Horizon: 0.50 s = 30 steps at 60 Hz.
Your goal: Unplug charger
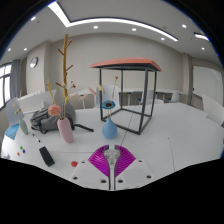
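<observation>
Your hand-held gripper [113,160] sits low over the white tabletop [160,150], its magenta-padded fingers close together with only a narrow gap, gripping nothing. No charger or plug is identifiable; it may be among the dark clutter beside the pink ribbed vase [65,130]. Find it first, then open wide and approach squarely.

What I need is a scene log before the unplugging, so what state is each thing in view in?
gripper: fingers aimed at a small white thing just ahead, too small to identify
pink vase: upright
blue vase: upright
black slab: lying flat
red-topped frame: standing
ceiling lights: on
</observation>
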Each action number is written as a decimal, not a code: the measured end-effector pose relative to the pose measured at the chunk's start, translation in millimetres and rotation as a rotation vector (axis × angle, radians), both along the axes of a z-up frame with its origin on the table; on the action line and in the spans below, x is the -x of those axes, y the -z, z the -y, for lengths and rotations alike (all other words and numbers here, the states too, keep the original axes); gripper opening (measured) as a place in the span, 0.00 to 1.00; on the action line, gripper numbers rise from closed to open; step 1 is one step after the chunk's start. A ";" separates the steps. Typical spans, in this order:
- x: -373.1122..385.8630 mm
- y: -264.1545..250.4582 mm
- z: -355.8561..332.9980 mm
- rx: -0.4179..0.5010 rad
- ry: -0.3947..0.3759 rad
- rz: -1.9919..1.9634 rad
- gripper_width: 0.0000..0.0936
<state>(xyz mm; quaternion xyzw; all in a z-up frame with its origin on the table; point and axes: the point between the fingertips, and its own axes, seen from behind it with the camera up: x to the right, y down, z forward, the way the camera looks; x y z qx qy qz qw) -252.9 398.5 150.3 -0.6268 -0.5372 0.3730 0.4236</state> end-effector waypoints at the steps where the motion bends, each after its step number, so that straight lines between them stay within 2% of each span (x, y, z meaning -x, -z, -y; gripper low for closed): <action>1: 0.2 7.5 -7.2 -0.005 0.006 0.019 0.05; 10: -11.5 83.3 -40.2 -0.039 0.003 0.156 0.09; 23: -23.1 160.4 -34.7 -0.052 -0.056 0.294 0.25; 25: -24.9 163.5 -33.7 -0.041 -0.054 0.303 0.36; 30: -33.2 153.9 -35.3 -0.040 -0.040 0.302 0.84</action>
